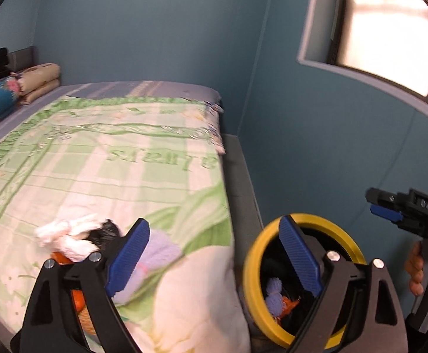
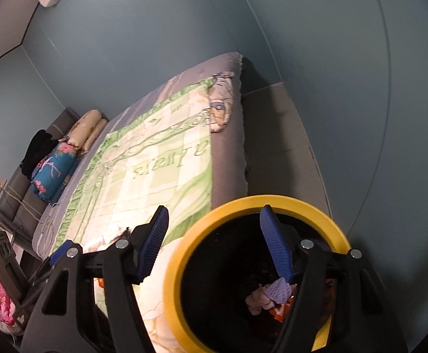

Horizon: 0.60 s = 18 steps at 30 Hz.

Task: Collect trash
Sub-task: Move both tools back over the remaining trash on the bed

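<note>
Both tongs, left [image 1: 216, 257] and right [image 2: 215, 242], gape empty. White tissue [image 1: 66, 234] lies near the bed's [image 1: 111, 161] foot edge, half hiding something black. The bin [image 2: 181, 264] beside the bed holds blurred scraps.

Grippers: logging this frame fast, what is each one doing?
Left gripper: open, empty, between the bed trash and the bin.
Right gripper: open, empty, over the bin.

Bed [image 1: 237, 158] with green quilt [image 1: 111, 161]
White tissues [image 1: 63, 232] and orange wrapper [image 1: 62, 258] lie at lower left; pillows [image 1: 40, 81] upper left.
</note>
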### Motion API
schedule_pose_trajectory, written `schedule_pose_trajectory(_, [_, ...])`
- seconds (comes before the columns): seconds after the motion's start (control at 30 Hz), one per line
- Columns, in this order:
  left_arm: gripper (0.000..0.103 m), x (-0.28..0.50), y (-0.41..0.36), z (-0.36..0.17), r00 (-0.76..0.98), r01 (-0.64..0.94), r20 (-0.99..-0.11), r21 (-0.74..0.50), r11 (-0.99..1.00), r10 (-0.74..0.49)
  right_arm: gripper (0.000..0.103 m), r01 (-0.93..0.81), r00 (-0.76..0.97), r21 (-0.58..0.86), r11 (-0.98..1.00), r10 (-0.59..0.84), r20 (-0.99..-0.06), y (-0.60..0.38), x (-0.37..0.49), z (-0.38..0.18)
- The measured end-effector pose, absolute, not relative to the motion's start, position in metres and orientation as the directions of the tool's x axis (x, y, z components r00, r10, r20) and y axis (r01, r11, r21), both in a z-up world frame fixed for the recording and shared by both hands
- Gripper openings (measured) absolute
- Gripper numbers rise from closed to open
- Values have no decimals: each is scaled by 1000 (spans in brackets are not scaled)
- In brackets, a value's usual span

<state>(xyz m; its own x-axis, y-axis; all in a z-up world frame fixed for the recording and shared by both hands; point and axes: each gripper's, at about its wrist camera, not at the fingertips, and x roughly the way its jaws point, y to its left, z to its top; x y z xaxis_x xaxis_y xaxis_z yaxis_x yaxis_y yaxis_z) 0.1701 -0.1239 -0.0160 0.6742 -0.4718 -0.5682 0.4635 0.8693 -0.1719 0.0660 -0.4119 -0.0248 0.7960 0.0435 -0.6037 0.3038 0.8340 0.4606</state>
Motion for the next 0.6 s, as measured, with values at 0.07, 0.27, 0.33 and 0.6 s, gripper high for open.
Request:
schedule_pose_trajectory(0.07, [88,173,-112,-10,694,439,-559,-170,882,-453,63,284,799,461,841,59,-599,-409,71,-21])
schedule_pose_trajectory(0.27, [91,181,-76,3,747,359,-538,-167,918,-390,68,199,806,466,862,126,-579,-381,87,-10])
schedule_pose_trajectory(0.33, [91,182,-64,4,758,338,-534,-169,926,-375,69,175,802,469,866,150,-578,-373,92,-8])
schedule_pose_trajectory(0.6, [91,196,-21,-1,786,245,-546,-155,957,-289,70,76,778,446,892,227,-586,-327,126,-2])
